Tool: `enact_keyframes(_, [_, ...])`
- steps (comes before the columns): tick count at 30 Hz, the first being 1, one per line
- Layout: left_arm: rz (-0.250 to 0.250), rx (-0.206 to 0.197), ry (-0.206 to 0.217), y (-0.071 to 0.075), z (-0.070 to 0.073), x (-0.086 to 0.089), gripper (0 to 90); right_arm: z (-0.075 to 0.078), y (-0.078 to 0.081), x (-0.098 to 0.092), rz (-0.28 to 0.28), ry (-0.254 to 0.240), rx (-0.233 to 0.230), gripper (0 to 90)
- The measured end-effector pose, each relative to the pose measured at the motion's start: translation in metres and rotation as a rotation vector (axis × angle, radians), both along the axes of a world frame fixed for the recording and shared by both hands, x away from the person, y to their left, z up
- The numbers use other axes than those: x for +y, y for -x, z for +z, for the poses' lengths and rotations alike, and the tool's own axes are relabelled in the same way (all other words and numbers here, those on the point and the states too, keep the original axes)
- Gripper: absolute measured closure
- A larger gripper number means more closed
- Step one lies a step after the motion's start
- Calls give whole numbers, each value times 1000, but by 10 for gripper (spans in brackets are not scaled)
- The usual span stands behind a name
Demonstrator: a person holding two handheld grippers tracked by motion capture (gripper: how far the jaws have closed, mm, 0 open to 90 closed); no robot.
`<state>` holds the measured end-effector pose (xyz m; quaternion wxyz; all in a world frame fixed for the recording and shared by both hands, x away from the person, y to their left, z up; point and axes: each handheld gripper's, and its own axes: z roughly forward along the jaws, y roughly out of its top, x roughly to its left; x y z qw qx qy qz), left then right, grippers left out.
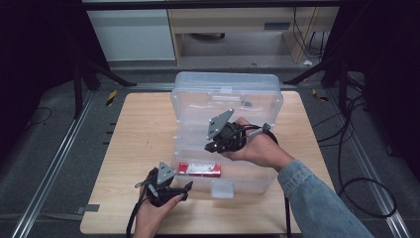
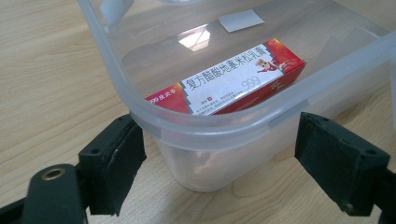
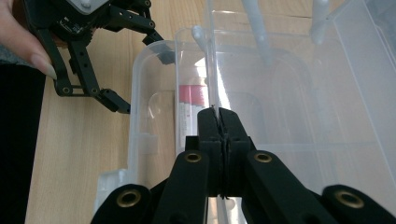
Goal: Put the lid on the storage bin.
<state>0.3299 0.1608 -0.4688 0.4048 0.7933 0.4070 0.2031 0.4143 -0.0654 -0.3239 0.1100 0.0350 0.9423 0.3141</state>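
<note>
A clear plastic box [image 1: 247, 184] stands on the wooden table [image 1: 138, 139], its lid [image 1: 225, 96] raised and leaning back. A red and white carton [image 1: 199, 169] lies flat in its near left corner, printed side up [image 2: 229, 79]. My right gripper [image 1: 213, 146] is over the box, shut on the thin clear edge of the lid [image 3: 212, 70]; the jaws [image 3: 218, 116] meet on that edge. My left gripper [image 1: 183, 191] is at the box's near left corner [image 2: 201, 130], open, with a pad [image 2: 112, 163] on either side of the rounded rim and a gap on the right.
A white latch tab [image 1: 221, 188] sticks out from the box's front wall. Bare wood lies to the left of the box. Black cables [image 1: 356, 148] and a metal rail [image 1: 54, 163] run along the floor beside the table. The left gripper [image 3: 142, 81] and fingers [image 3: 28, 42] appear in the right gripper view.
</note>
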Motion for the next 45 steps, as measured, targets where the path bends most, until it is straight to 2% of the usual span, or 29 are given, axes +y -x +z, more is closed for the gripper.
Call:
enact_keyframes(26, [-5,5,8,0,-1,1,165,-6,7,0,-11,-3,4,891])
enact_keyframes(33, [-12,3,26,1,0,6,190,-8,10,0,-10,1,5,891])
enact_keyframes(36, [-16,5,32,5,3,9,185,-8,10,0,-4,3,5,891])
enact_keyframes(40, [-34,4,28,17,11,17,165,-9,11,-1,-7,-4,5,889])
enact_keyframes(45, [-44,-2,82,26,28,34,162,-10,12,-2,-7,-9,7,889])
